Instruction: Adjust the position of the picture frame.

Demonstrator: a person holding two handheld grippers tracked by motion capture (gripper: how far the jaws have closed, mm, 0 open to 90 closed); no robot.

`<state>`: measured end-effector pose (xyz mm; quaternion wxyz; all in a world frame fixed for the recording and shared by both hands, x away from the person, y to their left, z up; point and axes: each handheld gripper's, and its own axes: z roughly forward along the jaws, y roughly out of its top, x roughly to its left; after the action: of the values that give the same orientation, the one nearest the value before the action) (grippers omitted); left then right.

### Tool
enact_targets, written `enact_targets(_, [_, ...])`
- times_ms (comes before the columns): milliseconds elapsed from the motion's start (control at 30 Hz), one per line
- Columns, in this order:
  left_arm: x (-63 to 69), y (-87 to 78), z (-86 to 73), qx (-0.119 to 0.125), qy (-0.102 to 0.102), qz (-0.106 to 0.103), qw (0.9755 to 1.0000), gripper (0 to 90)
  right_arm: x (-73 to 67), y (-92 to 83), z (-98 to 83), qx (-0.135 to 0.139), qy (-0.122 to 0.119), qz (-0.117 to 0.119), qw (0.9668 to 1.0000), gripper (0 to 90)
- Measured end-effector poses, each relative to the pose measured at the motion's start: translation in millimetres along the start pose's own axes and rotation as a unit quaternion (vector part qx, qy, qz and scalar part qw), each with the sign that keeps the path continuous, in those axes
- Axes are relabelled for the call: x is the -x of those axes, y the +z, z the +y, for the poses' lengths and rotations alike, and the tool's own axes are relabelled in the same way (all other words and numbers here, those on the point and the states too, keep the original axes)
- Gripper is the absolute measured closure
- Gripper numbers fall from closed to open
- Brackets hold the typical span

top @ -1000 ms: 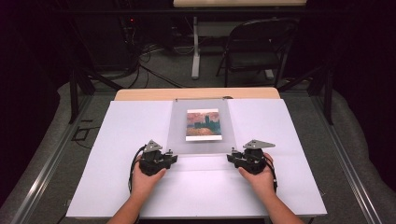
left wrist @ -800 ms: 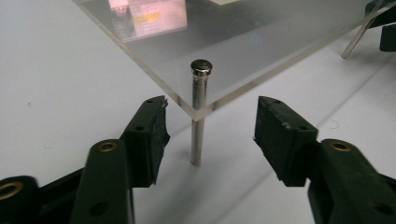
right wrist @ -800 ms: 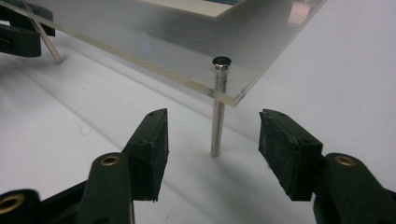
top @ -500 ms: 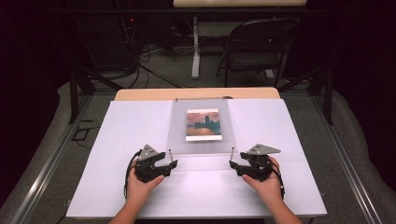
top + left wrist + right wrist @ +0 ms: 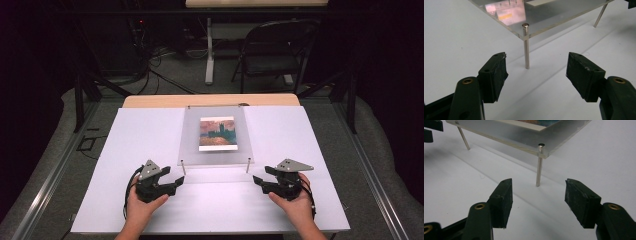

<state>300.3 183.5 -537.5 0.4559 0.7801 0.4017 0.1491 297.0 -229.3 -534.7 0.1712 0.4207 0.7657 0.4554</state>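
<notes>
Frame: clear acrylic frame at the middle of the white table, raised on thin metal legs, tilted so that the far edge sits higher; picture of an orange sky over dark buildings under the clear sheet.
Near-left leg: metal post through the corner of the sheet, foot on the table, upright; seen ahead of the left jaws, between them in line of sight but farther out, not touched.
Near-right leg: metal post through the other near corner, foot on the table; ahead of the right jaws, apart from both pads.
Left gripper: just short of the frame's near-left corner, pointing toward it; jaws have just been opening, now spread wide, nothing between the pads.
Right gripper: just short of the near-right corner, pointing inward; jaws have just been opening, now spread wide, nothing gripped.
Hands: one behind each gripper, low over the table's near edge.
Beyond the table: folding chair, cables on the floor.
</notes>
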Motion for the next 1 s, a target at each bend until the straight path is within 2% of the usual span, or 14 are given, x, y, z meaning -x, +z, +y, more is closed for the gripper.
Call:
enact_targets(133, [1.0,-3.6,0.3,0.000,0.006,0.001,1.0000,34.7,-0.4,-3.0,2.0,-0.001,-0.002,-0.001,1.0000,37.8])
enact_targets(233, [1.0,-6.0,-1.2,-0.003,-0.005,-0.007,1.0000,34.6,0.0,-5.0,2.6,0.002,0.000,-0.003,1.0000,37.4])
enact_targets(467, [1.6,-19.5,-0.8,0.003,-0.013,-0.017,0.9998,34.4,-0.8,-14.6,-0.2,-0.005,-0.001,0.005,1.0000,38.3])
enact_targets(533, [1.0,-24.3,1.7,0.008,-0.010,-0.021,0.9997,35.1,-0.8,-17.6,-0.3,-0.004,-0.003,0.007,1.0000,39.1])
enact_targets(600, [-0.3,-28.4,4.7,0.011,-0.009,-0.024,0.9996,36.3,-0.1,-21.7,1.6,-0.003,-0.005,-0.003,1.0000,39.8])
enact_targets(667, [-2.2,-31.3,8.1,0.014,-0.008,-0.023,0.9996,36.4,0.7,-23.3,2.6,-0.001,-0.005,-0.003,1.0000,39.9])
enact_targets(767, [-6.8,-35.0,16.3,0.024,-0.008,-0.016,0.9996,36.4,5.2,-27.4,9.3,0.009,0.012,-0.001,0.9999,38.9])
enact_targets(1000, [-13.5,-34.9,35.4,0.026,-0.010,-0.007,0.9996,36.0,11.0,-25.3,23.7,0.010,0.012,-0.001,0.9999,37.2])
